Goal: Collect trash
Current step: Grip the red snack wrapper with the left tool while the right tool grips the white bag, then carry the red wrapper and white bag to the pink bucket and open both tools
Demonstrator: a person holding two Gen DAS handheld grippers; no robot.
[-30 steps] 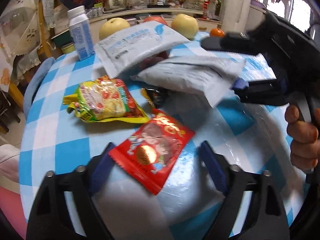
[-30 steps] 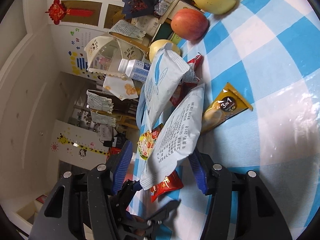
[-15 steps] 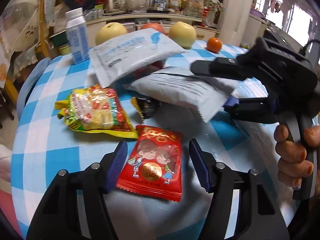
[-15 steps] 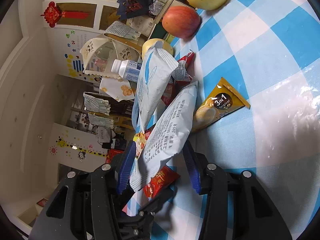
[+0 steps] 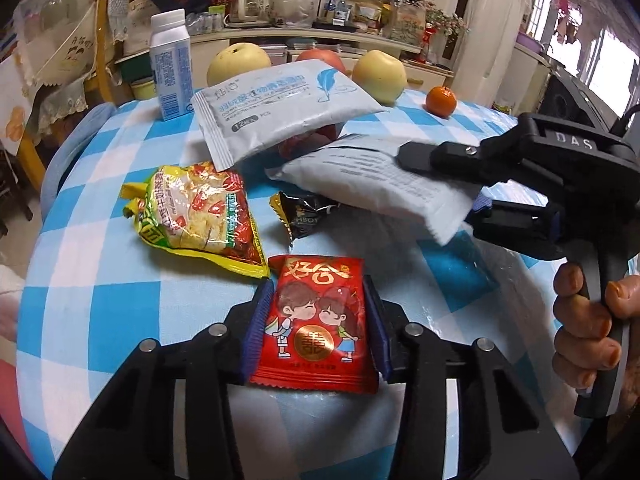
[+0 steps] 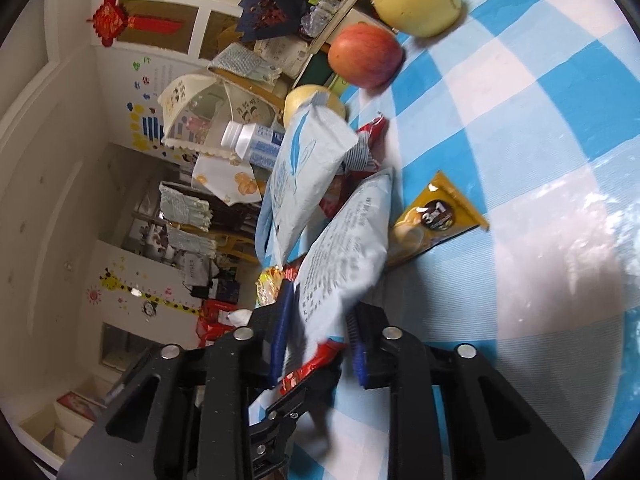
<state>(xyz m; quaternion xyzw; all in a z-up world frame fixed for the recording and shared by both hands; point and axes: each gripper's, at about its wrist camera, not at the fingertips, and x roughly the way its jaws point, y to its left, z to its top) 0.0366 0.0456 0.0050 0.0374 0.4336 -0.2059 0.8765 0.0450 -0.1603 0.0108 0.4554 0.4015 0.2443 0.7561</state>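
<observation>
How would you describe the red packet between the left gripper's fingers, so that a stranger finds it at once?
On the blue-and-white checked table, look at the near edge, where the left gripper is closing on the red packet. Unlike the yellow-green snack bag beside it, it shows two cartoon children.

A lived-in home dining room is showing: checked tablecloth bearing fruit, cluttered sideboard along its far edge, red knot ornament hanging.

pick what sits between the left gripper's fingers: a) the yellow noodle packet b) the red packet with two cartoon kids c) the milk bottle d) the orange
b: in the left wrist view the red packet with two cartoon kids lies between the blue pads of the left gripper, whose fingers are closing against its two side edges.
</observation>
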